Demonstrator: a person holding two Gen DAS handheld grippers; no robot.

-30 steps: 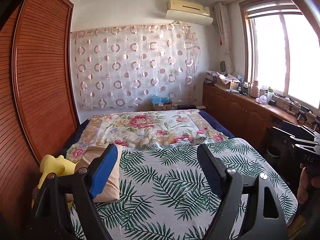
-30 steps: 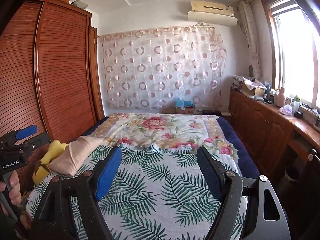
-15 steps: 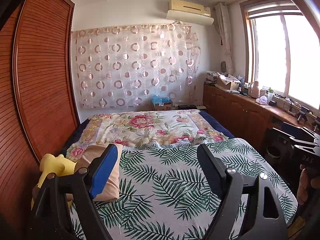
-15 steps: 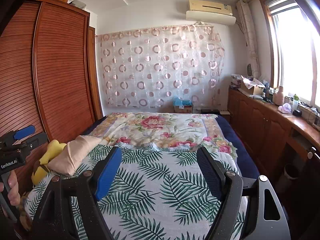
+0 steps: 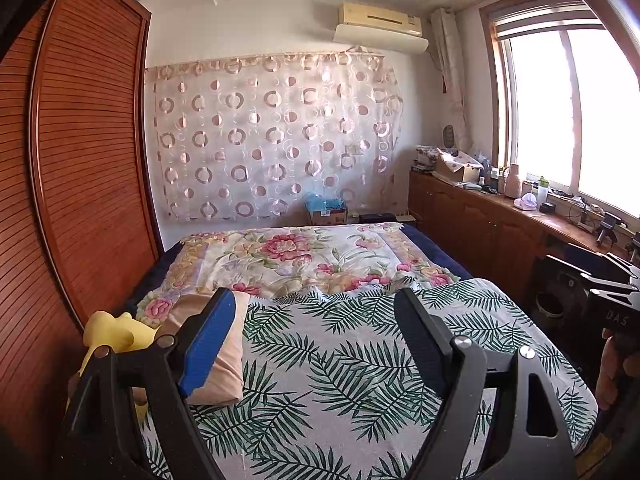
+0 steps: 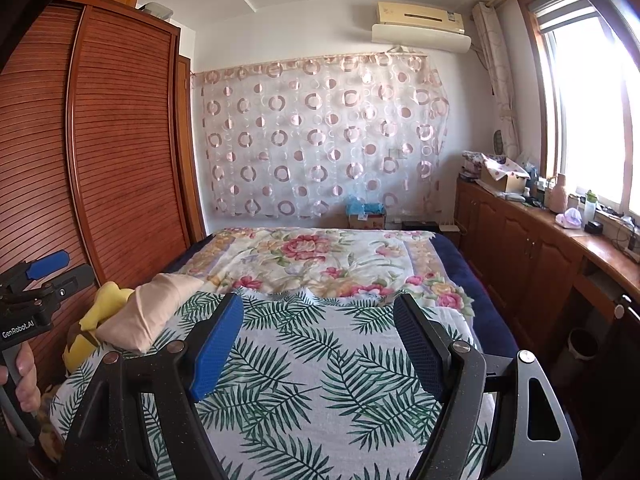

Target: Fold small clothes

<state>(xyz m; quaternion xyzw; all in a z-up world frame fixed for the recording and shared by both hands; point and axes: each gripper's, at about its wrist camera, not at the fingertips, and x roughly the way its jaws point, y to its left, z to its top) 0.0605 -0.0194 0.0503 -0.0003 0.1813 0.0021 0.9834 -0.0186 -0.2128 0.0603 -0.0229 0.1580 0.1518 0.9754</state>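
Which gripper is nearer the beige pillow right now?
Left. The left gripper is open with the beige pillow just behind its left finger; the right gripper, also open, has it well off to its left.

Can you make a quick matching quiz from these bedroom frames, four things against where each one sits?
Things:
1. air conditioner
2. beige pillow
3. leaf-print sheet
4. cardboard box with blue contents

Places:
A. on the floor past the far end of the bed, below the circle-print curtain
B. high on the far wall, above the curtain
C. spread over the near half of the bed
D. at the bed's left edge, beside the yellow plush toy

Pairs: 1-B, 2-D, 3-C, 4-A
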